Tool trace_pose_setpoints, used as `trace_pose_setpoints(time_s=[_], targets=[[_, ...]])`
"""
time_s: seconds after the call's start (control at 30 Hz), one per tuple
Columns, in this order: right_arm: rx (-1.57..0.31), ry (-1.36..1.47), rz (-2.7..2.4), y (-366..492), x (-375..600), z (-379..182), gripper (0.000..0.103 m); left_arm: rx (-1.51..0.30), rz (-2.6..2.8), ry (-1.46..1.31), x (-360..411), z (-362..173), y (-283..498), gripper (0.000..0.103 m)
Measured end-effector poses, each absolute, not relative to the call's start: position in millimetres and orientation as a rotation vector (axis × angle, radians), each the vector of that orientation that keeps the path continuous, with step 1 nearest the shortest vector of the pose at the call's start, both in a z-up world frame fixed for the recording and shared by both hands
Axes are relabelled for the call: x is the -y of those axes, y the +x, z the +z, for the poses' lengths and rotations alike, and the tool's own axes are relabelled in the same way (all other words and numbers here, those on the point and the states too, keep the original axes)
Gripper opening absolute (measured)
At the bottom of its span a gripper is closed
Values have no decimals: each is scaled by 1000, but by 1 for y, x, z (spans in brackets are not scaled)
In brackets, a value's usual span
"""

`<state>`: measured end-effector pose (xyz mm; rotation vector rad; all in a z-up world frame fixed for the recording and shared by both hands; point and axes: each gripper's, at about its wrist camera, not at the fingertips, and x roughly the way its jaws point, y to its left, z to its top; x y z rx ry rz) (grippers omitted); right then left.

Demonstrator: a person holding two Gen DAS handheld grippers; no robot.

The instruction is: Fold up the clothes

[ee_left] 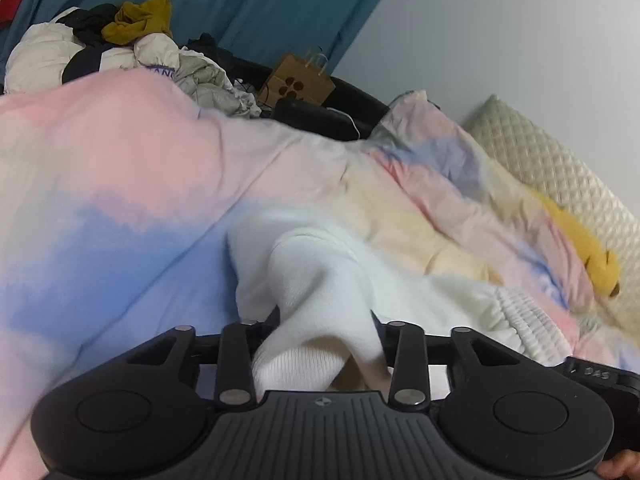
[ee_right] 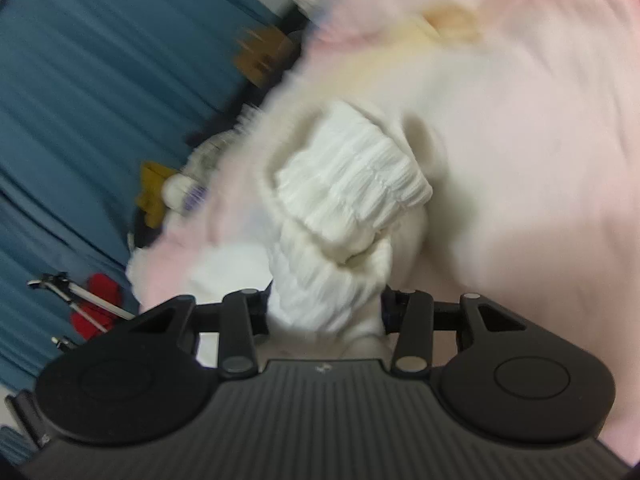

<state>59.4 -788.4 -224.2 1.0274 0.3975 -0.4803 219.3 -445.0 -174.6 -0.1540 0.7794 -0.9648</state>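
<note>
A white garment with ribbed elastic bands lies on a pastel pink, blue and yellow duvet (ee_left: 120, 200). My left gripper (ee_left: 320, 332) is shut on a fold of the white garment (ee_left: 316, 280), whose cloth bunches between the jaws and hides the fingertips. My right gripper (ee_right: 326, 308) is shut on the garment's ribbed white band (ee_right: 352, 192), which is bunched up in front of the jaws. The right wrist view is motion-blurred and tilted. The ribbed band also shows at the right in the left wrist view (ee_left: 516, 316).
A pile of clothes (ee_left: 100, 44) and a brown paper bag (ee_left: 298, 80) sit beyond the duvet, before a blue curtain (ee_left: 260, 4). A quilted pillow (ee_left: 560, 176) and a yellow plush (ee_left: 580, 248) lie at the right. A tripod (ee_right: 76, 300) shows at left.
</note>
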Motion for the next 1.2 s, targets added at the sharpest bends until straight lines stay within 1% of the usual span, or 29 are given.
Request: trace_pose_setpoints(time_s=[0.03, 0.13, 0.17, 0.2, 0.23, 0.27, 0.4, 0.57, 0.73, 0.8, 0.9, 0.97, 1.2], targets=[[-394, 1033, -481, 56, 786, -232, 45, -790, -974, -149, 438, -183, 219, 50], [-380, 1052, -473, 44, 782, -249, 49, -777, -1010, -98, 427, -194, 220, 57], [-374, 1059, -466, 39, 783, -251, 51, -782, -1007, -99, 425, -192, 219, 58], [-375, 1072, -460, 35, 783, -251, 52, -789, -1000, -102, 423, -189, 220, 63], [-386, 1093, -458, 31, 782, -249, 54, -787, -992, -95, 419, -182, 216, 65], [-396, 1115, -455, 27, 782, -246, 58, -780, -984, -83, 413, -174, 209, 65], [-445, 1072, -502, -2, 767, -216, 58, -756, -965, -57, 386, -137, 183, 68], [-435, 929, -540, -42, 727, -167, 58, -670, -967, -13, 358, -84, 138, 75], [-396, 744, -494, -66, 680, -117, 58, -567, -968, 55, 322, -39, 83, 87], [-372, 682, -470, -73, 660, -100, 58, -533, -954, 62, 304, -26, 63, 93], [-360, 586, -444, -77, 628, -85, 59, -502, -943, 56, 273, -9, 34, 95], [-355, 535, -429, -80, 606, -76, 59, -492, -940, 45, 253, 0, 18, 102], [-335, 441, -436, -90, 549, -67, 59, -423, -913, 60, 193, 27, -35, 103]])
